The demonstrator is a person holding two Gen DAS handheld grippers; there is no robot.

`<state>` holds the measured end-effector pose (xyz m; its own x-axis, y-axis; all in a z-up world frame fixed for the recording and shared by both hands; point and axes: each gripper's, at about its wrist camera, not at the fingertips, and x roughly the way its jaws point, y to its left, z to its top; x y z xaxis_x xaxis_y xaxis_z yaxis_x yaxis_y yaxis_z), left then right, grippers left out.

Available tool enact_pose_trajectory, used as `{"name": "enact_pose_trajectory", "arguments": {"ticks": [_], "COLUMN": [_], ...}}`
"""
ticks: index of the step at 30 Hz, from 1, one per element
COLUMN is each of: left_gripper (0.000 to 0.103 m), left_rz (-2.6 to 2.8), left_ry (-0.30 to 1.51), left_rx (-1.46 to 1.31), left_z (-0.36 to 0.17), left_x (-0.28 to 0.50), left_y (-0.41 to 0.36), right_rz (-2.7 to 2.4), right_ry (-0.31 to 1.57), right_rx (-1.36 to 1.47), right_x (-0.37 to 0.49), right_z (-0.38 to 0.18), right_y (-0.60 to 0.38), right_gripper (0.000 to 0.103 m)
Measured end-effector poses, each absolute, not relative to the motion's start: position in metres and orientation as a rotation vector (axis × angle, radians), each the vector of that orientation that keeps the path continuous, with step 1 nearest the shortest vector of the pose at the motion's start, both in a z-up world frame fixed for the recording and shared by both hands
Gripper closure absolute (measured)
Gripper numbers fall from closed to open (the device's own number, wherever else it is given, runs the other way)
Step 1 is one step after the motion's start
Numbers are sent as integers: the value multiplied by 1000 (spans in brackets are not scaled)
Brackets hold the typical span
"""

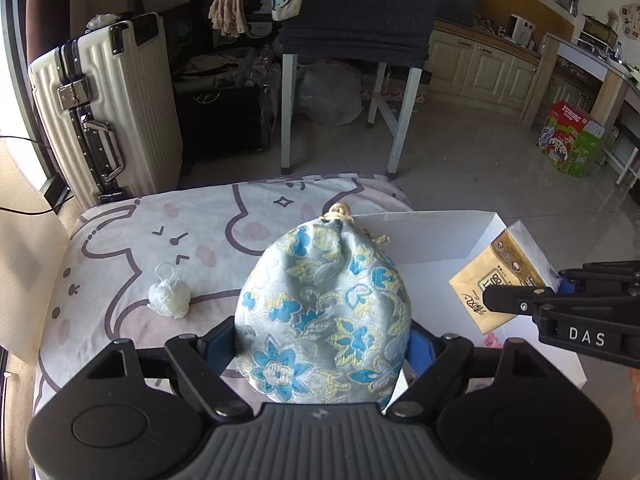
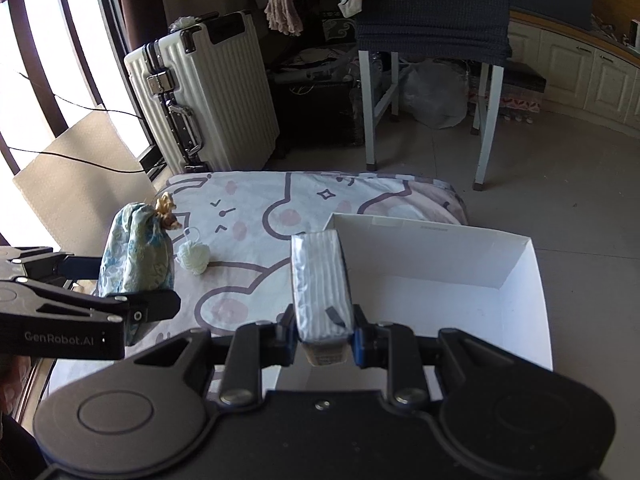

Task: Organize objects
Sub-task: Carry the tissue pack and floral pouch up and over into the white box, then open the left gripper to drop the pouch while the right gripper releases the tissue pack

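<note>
Left gripper [image 1: 322,344] pinches the floral pouch [image 1: 324,312] above the bed [image 1: 120,240], right gripper [image 2: 325,338] clamps the tissue pack [image 2: 320,280] by one end near the white box [image 2: 520,272]; soft pouch may sag out, pack may pivot and miss.

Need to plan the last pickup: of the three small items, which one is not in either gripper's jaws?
The white yarn ball lies loose on the cartoon-print bedsheet. The floral pouch sits in the left gripper; the tissue pack in the right gripper.
</note>
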<state>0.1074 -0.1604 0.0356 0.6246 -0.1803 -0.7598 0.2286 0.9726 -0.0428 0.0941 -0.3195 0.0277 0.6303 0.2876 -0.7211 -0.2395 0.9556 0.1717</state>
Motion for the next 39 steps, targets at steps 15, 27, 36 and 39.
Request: {"name": "enact_pose_trajectory", "arguments": {"ticks": [15,27,36,39], "left_gripper": [20,20,15,13], "left_rz": [-360,-412,-364,-370], "left_ry": [897,998,1006,1004], "left_rx": [122,183,206,215], "left_z": [0,-63,-85,-83], "left_x": [151,175,186,185], "left_y": [-244,-290,-289,-289], "right_rz": [121,34,27,26], "right_ry": [912,1022,1069,1074], "right_rx": [118,169,175,194], "right_x": [129,152,161,164], "right_z": [-9,-56,-77,-79], "right_y": [-394,-426,-429,-428], "right_gripper": [76,76,76,76]}}
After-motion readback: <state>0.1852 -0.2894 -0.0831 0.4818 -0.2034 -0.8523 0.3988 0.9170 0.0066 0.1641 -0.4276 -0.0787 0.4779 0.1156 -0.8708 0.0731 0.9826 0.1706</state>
